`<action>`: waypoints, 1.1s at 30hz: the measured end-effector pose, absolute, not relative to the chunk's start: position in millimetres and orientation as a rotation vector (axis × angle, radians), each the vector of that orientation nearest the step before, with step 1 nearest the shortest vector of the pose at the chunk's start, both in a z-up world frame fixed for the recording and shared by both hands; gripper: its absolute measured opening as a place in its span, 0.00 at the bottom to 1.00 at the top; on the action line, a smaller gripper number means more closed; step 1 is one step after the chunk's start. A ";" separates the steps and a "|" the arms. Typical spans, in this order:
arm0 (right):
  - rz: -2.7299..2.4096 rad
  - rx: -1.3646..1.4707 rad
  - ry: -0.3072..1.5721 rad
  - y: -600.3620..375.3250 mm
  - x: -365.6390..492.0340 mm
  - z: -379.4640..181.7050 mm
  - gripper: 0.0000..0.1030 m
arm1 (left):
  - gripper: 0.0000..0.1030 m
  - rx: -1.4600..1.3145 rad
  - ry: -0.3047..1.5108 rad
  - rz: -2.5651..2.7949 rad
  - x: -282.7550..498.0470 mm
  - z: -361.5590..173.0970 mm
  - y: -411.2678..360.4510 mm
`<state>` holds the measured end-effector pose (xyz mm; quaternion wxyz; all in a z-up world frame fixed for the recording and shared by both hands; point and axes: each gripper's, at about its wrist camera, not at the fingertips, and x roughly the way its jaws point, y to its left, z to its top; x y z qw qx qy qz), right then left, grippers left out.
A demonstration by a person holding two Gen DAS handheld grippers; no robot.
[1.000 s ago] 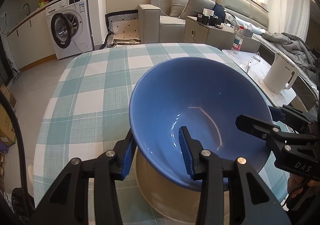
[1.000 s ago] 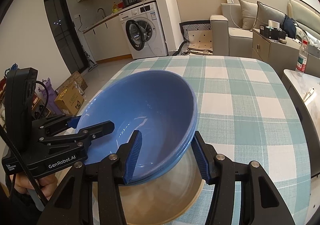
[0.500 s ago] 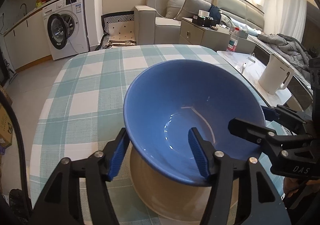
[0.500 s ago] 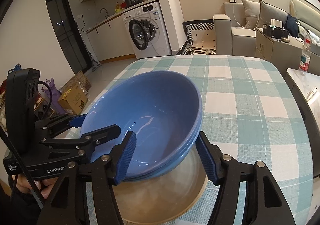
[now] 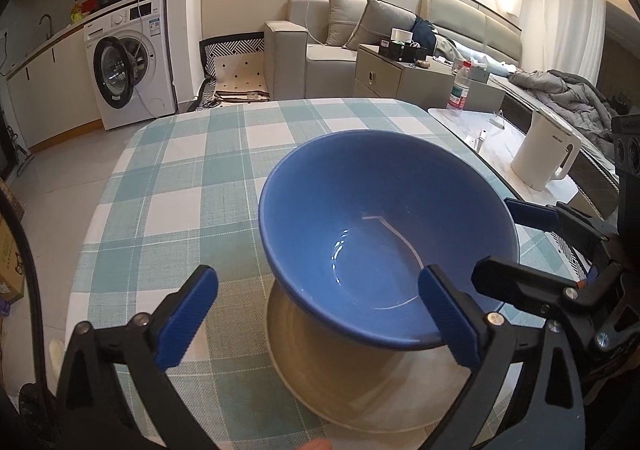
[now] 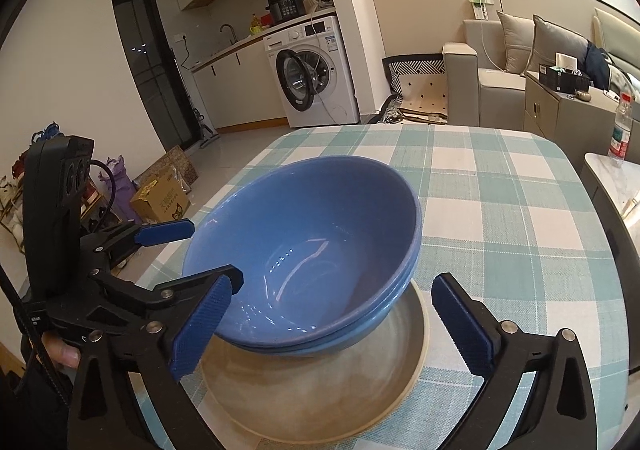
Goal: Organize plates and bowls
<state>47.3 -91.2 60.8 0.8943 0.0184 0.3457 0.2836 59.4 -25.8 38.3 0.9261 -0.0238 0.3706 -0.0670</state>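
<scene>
We hold both tools tilted downward, side by side. Our left gripper (image 5: 320, 314) has just been opening; its jaws stand spread wide, pressing on nothing. Our right gripper (image 6: 332, 324) has just been opening too, blue pads (image 6: 200, 330) well apart and gripping nothing. A thumb (image 6: 64, 354) shows on the left tool's handle, behind its black frame.

Two stacked blue bowls (image 6: 308, 250), one beige plate (image 6: 328, 382) beneath them, one white kettle (image 5: 546, 154), one water bottle (image 5: 459, 88).
</scene>
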 end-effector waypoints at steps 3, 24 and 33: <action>0.589 0.031 0.703 -93.1 46.1 60.5 0.99 | 1.00 -0.048 0.741 -0.137 56.5 38.0 -23.0; 0.584 0.036 0.621 -113.8 32.5 67.8 0.99 | 1.00 -0.078 0.640 -0.101 31.0 39.0 -4.2; 0.576 0.055 0.591 -128.5 13.8 71.3 0.99 | 1.00 -0.063 0.604 -0.071 12.1 44.2 -1.2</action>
